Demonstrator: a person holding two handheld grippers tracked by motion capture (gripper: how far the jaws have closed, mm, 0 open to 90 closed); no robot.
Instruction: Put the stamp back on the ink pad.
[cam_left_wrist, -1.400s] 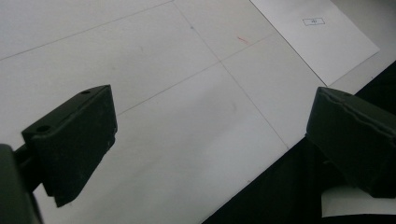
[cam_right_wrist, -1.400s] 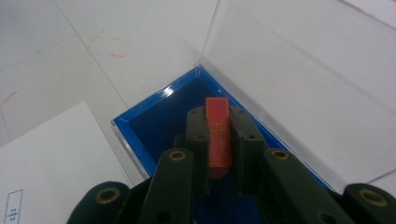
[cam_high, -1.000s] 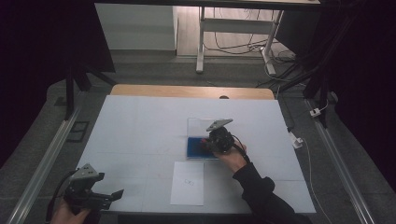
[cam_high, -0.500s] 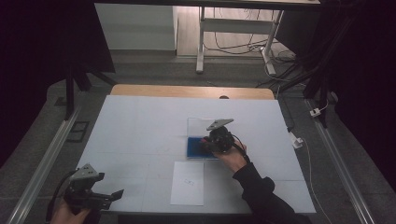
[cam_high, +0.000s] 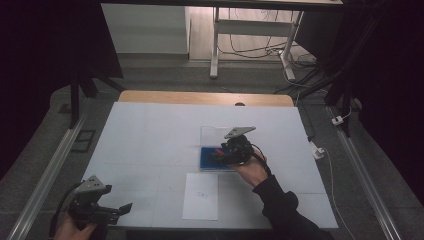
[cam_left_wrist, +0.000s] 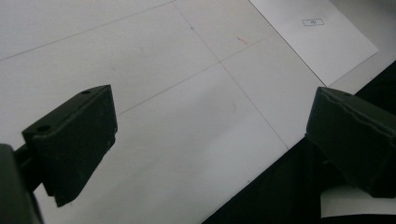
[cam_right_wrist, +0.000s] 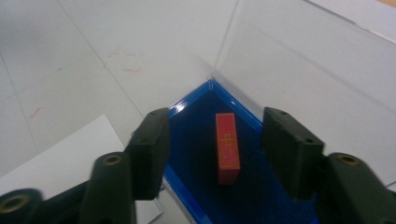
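From my feed the white tabletop (cam_high: 150, 140) carries a clear box with a blue floor (cam_high: 212, 145) mid-right and a paper sheet (cam_high: 201, 196) by its near edge.

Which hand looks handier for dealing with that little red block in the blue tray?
The right. Its gripper hovers directly over the blue tray, fingers spread either side of the red block, having just been opening. The left gripper waits at the table's near corner, far away.
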